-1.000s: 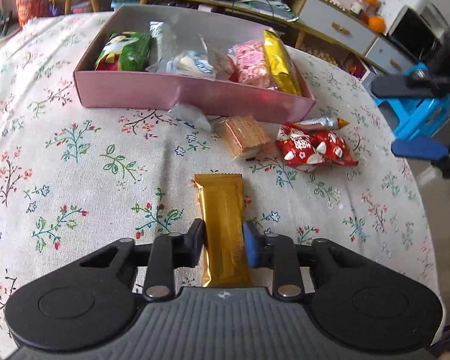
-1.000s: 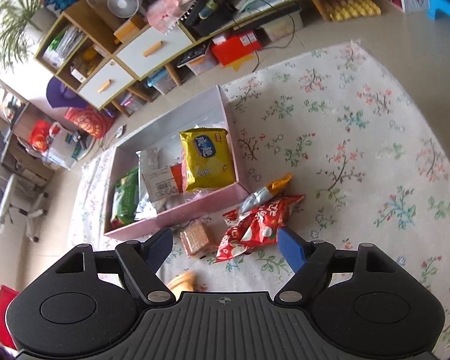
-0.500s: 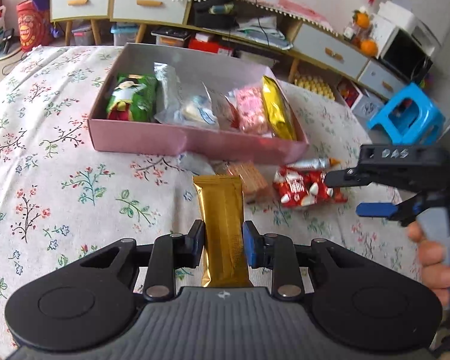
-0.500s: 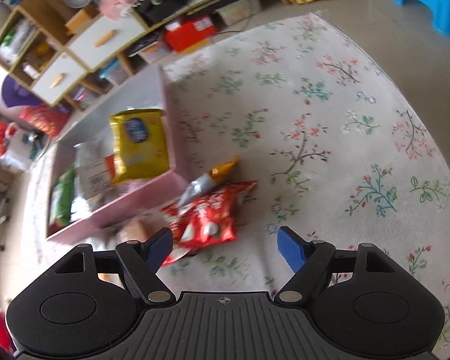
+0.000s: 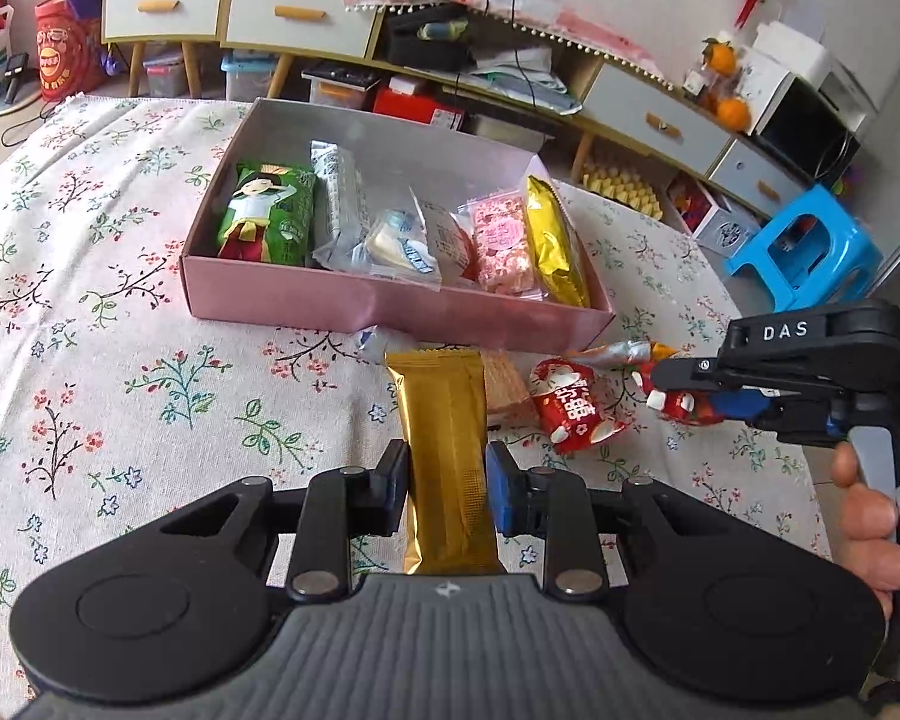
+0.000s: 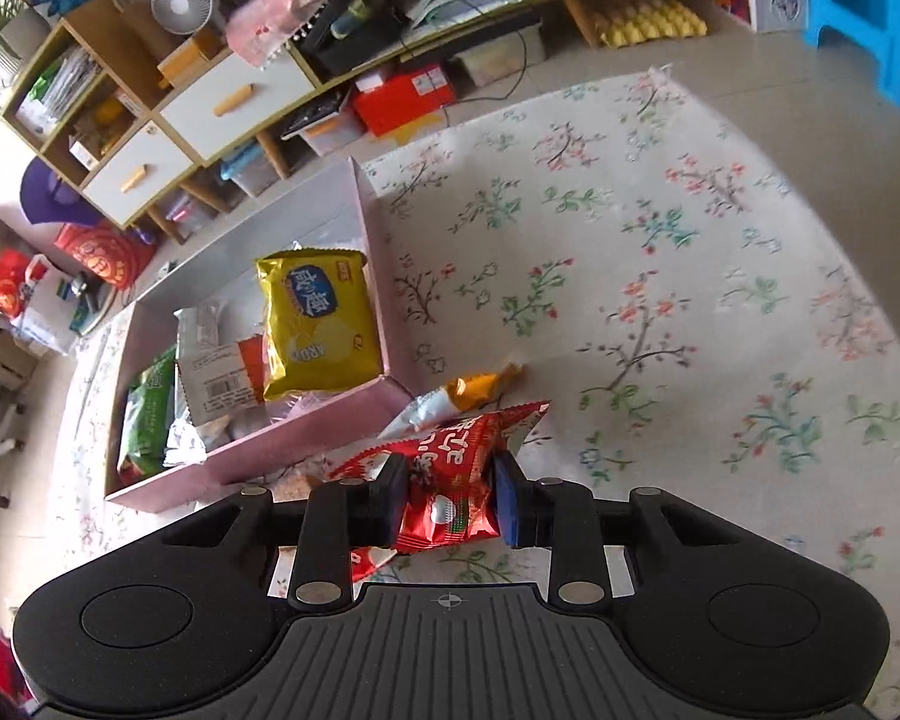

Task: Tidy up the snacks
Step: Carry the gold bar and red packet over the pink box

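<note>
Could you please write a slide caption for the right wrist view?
Right claw shut on a red snack bag beside the pink box on the floral tablecloth.

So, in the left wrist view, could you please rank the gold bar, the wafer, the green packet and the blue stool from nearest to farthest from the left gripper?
1. Gold bar: clamped in the left gripper.
2. Wafer: just beyond, slightly right, on the cloth.
3. Green packet: in the box's left end.
4. Blue stool: on the floor, far right.
</note>
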The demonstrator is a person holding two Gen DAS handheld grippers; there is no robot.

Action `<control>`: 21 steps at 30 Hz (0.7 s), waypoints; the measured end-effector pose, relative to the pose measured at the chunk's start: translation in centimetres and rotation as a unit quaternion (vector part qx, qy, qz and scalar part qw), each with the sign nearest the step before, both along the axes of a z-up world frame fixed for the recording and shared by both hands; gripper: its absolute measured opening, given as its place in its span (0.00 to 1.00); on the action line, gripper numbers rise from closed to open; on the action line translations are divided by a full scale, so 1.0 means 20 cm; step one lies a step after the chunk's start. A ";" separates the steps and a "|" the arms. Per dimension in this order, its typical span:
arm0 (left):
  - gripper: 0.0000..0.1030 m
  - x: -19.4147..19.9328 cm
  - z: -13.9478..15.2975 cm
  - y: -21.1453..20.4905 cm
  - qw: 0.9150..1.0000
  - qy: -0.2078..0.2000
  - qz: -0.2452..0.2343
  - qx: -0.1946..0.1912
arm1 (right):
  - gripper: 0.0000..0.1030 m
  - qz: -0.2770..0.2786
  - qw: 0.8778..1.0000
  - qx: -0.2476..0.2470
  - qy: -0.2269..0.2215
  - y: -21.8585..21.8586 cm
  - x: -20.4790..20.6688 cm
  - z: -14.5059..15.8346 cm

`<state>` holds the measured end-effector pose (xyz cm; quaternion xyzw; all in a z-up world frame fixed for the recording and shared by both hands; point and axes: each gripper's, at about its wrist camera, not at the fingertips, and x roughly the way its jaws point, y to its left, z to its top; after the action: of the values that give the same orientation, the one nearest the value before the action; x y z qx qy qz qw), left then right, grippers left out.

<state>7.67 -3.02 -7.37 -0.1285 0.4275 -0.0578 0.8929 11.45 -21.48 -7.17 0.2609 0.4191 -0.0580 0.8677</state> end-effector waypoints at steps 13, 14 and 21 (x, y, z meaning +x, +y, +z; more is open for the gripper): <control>0.24 0.02 0.08 0.08 1.000 -0.022 0.016 -0.010 | 0.28 -0.014 0.998 -0.001 -0.058 -0.08 -0.08 0.19; 0.24 0.03 0.09 0.10 0.999 -0.025 0.020 -0.012 | 0.28 -0.017 0.998 -0.001 -0.062 -0.10 -0.09 0.20; 0.24 0.07 0.10 0.15 0.998 -0.039 0.047 0.012 | 0.28 0.027 0.999 -0.016 -0.025 0.03 -0.03 0.08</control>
<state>8.99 0.01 -5.41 -0.1352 0.3864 -0.0156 0.9122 10.79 -20.90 -5.51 0.2370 0.4036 -0.0349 0.8830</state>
